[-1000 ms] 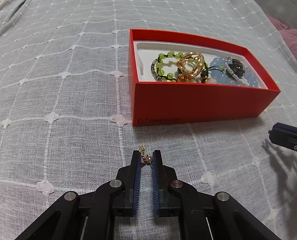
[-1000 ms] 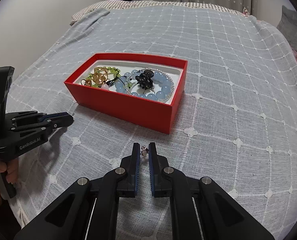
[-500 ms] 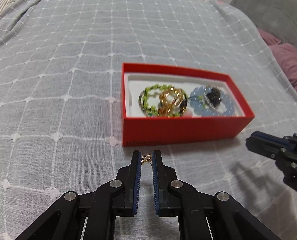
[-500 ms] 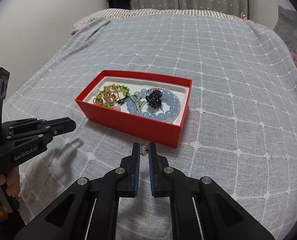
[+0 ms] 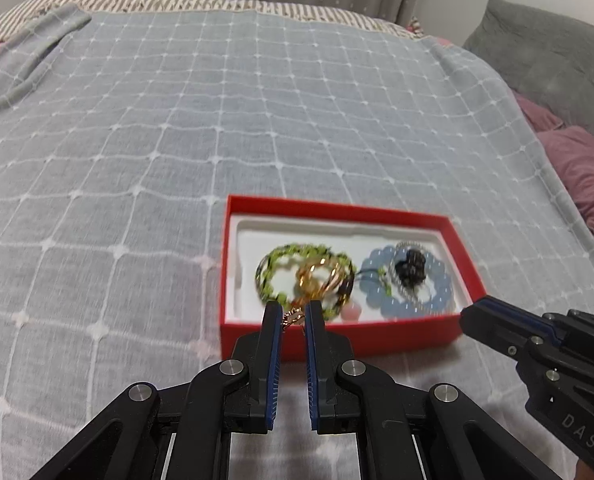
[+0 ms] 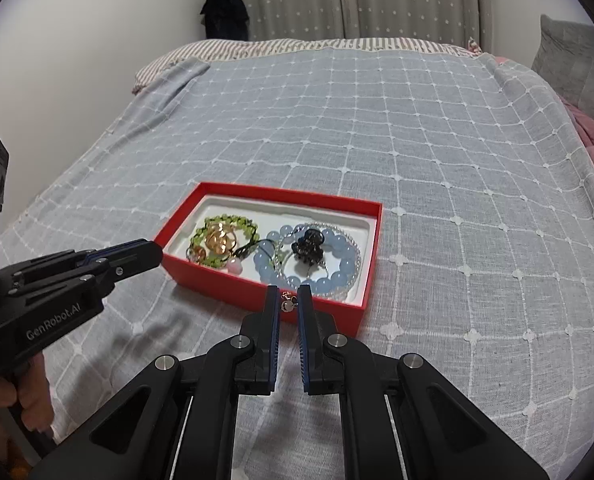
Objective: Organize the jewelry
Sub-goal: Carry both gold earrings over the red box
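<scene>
A red box (image 5: pixel 393 336) (image 6: pixel 233 292) with a white liner lies on the bed, holding a green bead bracelet (image 5: pixel 281 260) (image 6: pixel 237 224), gold rings (image 5: pixel 321 276) (image 6: pixel 219 240), a pale blue bead bracelet (image 5: pixel 437 300) (image 6: pixel 337 276) and a black clip (image 5: pixel 411 266) (image 6: pixel 309 244). My left gripper (image 5: pixel 293 316) is shut on a small gold earring (image 5: pixel 293 315), lifted before the box's near wall. My right gripper (image 6: pixel 288 300) is shut on a small silver earring (image 6: pixel 287 303) at the near wall. Each gripper shows in the other's view: right gripper (image 5: pixel 537 344), left gripper (image 6: pixel 77 268).
A grey checked bedspread (image 5: pixel 217 120) (image 6: pixel 417 140) covers the bed. Striped bedding (image 6: pixel 297 46) and a curtain lie at the far end. Pink pillows (image 5: pixel 577 168) and a grey cushion (image 5: pixel 545 64) sit to the right. A hand (image 6: pixel 17 404) holds the left gripper's handle.
Both grippers rose from the bedspread with their earrings pinched. The box now sits lower and farther in both views, and more of the bed's far end shows.
</scene>
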`<state>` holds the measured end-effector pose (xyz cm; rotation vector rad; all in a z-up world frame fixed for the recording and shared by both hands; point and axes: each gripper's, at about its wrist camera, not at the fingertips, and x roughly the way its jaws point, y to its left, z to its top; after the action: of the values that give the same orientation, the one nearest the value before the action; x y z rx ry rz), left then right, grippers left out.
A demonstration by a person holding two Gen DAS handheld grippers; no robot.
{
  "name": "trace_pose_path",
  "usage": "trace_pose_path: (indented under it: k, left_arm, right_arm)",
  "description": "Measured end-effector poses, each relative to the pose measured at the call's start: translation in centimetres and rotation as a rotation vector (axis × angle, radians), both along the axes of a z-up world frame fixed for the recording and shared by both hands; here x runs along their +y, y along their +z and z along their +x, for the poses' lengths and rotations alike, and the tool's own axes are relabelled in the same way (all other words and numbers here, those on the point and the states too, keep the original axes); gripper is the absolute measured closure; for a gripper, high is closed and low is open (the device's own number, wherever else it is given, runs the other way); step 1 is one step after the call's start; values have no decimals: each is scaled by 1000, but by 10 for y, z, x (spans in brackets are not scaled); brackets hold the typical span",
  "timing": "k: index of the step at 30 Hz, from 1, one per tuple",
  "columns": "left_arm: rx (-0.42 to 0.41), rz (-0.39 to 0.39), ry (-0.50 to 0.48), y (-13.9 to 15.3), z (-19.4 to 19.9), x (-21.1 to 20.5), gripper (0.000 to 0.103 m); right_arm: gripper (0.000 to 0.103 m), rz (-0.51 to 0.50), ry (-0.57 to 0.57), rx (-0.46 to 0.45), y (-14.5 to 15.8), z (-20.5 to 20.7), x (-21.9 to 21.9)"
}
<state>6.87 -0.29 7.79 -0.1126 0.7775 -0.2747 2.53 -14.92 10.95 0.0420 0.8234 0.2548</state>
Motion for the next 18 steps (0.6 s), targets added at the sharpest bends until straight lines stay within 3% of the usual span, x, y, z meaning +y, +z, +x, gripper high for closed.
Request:
trace_pose_path:
  k: [18]
  left_arm:
    - [-51,58,16,-13,26,-14,97]
  right_arm:
    - [94,-8,-52,22,-21,34,-7]
